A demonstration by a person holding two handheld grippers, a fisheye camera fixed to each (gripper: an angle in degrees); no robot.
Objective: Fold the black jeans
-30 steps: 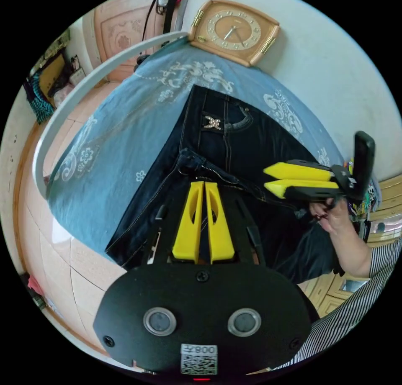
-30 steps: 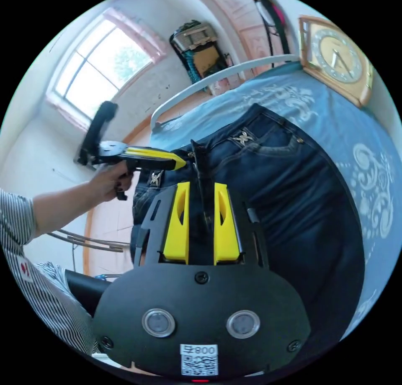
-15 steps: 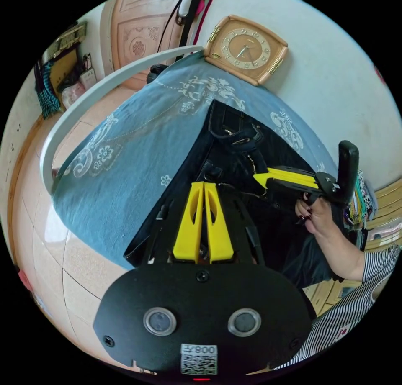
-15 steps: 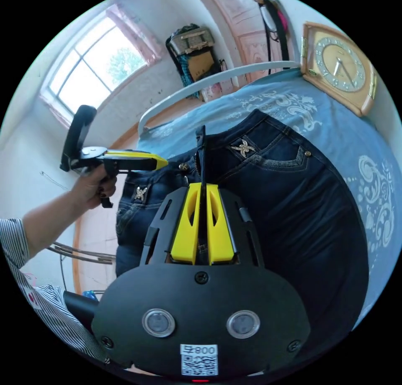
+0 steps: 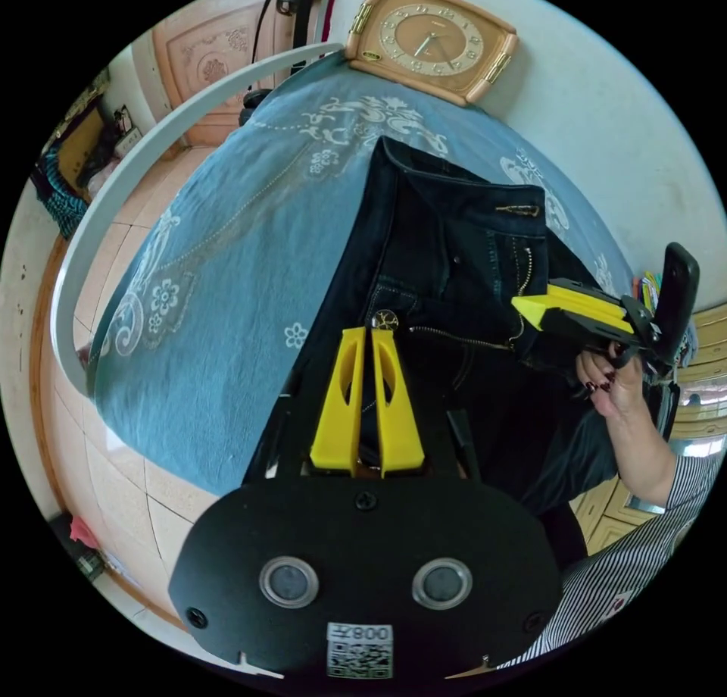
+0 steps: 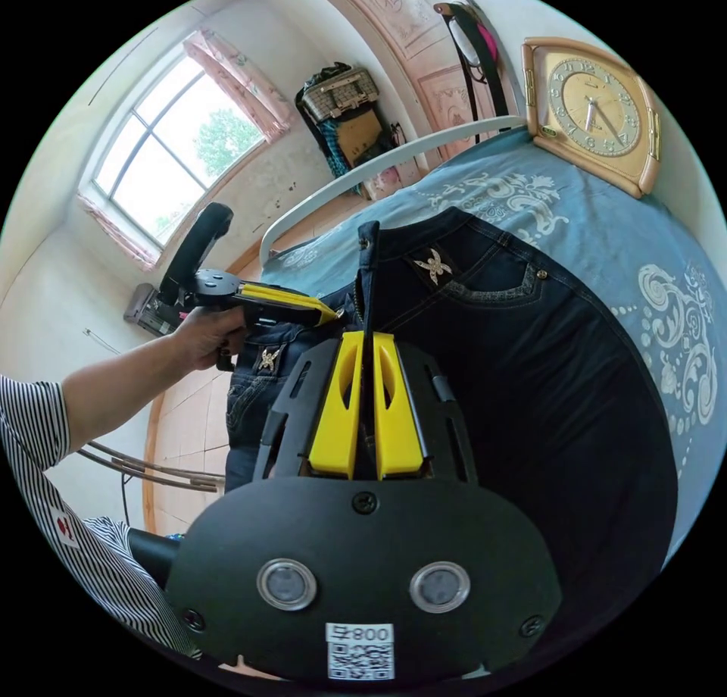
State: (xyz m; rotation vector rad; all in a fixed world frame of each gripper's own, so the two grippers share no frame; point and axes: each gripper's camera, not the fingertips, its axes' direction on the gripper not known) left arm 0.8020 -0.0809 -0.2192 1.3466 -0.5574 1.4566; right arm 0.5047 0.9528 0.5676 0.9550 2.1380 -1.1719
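Blue cloth with a white floral print covers the bed (image 5: 227, 257), which spreads ahead of both grippers; a white curved rail (image 5: 113, 189) runs along its far edge. The black jeans (image 5: 424, 273) lie on the cloth, waistband end raised and partly folded over, the legs trailing back beneath the grippers toward the person. In the right gripper view the jeans (image 6: 545, 394) fill the space ahead and to the right of the jaws, a small metal butterfly ornament (image 6: 434, 264) on a pocket just beyond the tips.

Left gripper (image 5: 367, 337): yellow jaws pressed nearly together, pinching denim at the fly, a metal button (image 5: 385, 320) just past the tips. In the right gripper view the left gripper (image 6: 329, 317) comes in from the left, held by a hand (image 6: 204, 337), tip on the waistband.

Right gripper (image 6: 363, 341): jaws clenched on an upright edge of the waistband that rises between them. In the left gripper view the right gripper (image 5: 522, 307) sits to the right, tips against the open fly, gripped by a hand (image 5: 617, 382) with a striped sleeve (image 5: 666, 515) behind.

A tan clock (image 5: 432, 42) leans against the wall beyond the jeans. A window (image 6: 174, 151) stands far left of the right gripper.
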